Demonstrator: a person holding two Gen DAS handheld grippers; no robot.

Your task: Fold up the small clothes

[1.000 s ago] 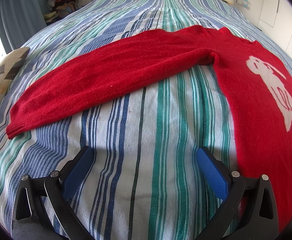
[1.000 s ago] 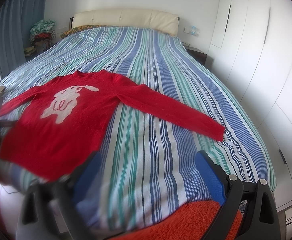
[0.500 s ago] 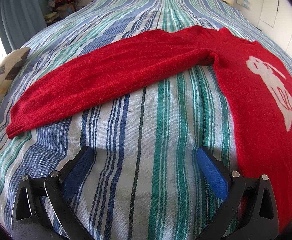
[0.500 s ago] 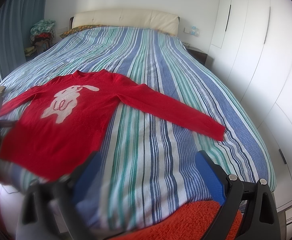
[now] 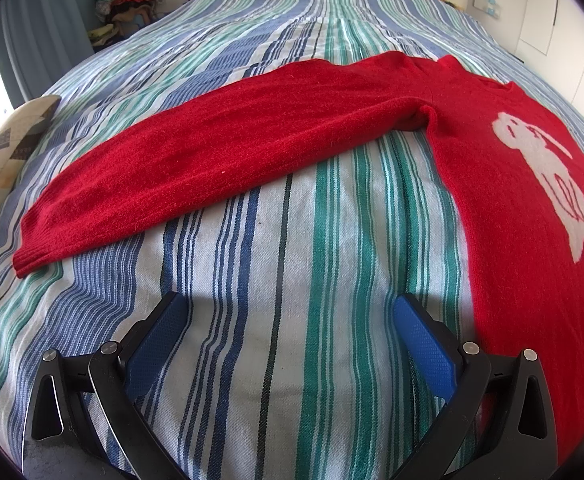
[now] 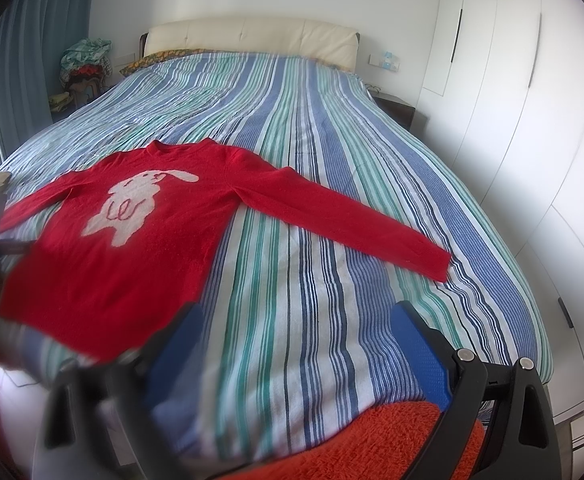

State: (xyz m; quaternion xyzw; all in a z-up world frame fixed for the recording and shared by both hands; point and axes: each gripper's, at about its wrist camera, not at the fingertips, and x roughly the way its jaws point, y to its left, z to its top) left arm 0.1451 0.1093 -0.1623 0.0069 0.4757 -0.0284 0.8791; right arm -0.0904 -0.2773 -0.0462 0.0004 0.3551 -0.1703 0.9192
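Red sweater spread flat, front up, on striped bed — white animal figure on chest, both sleeves stretched sideways. Left view: sleeve crosses frame centre, cuff at left edge. Left hand-held gripper spread wide over bare bedspread, holding nothing. Right hand-held gripper likewise spread, empty — orange fuzzy fabric at lower frame.

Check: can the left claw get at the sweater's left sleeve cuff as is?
Probably yes. The left claw is open and empty above the striped bedspread, and the cuff lies flat ahead to its left with nothing between.
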